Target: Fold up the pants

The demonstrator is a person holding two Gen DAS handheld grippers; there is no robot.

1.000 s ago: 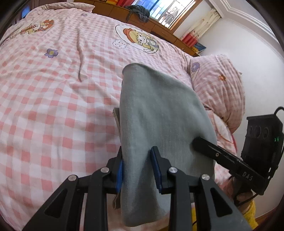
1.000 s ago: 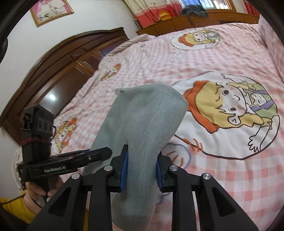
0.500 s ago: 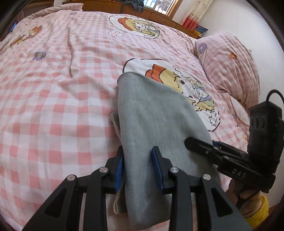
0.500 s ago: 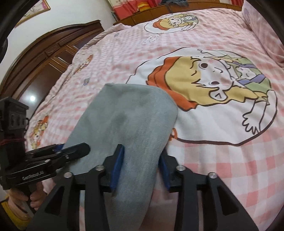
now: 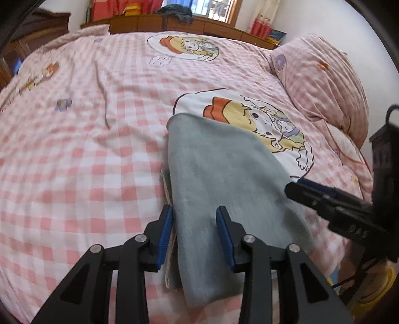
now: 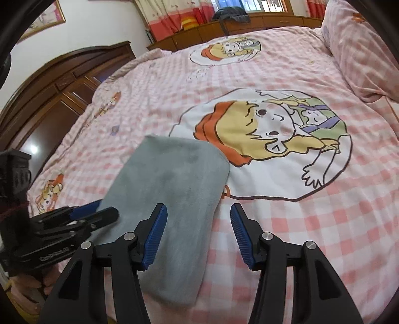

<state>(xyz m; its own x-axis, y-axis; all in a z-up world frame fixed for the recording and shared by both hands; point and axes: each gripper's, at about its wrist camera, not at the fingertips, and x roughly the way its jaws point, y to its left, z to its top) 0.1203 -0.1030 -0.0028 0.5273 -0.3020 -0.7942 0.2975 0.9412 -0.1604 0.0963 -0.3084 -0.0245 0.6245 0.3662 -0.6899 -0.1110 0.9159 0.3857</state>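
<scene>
Right wrist: right gripper [image 6: 198, 233] jaws just opening, clear of folded pants [image 6: 172, 199] on bed [image 6: 324, 224]. Left gripper [image 5: 195, 235] also opening, loosely straddling pants' edge.

Pants [image 5: 224, 169] grey-green, plain, pale beige lining at one edge. Bedspread [image 5: 82, 154] pink-and-white check with cartoon prints: orange hat, yellow hair, green and purple. Pillow [image 5: 324, 82] same pink check. Gripper pads [image 6: 155, 234] blue, frames black. Wardrobe [image 6: 49, 99] dark brown wood. Curtains [image 6: 169, 17] red and cream.
</scene>
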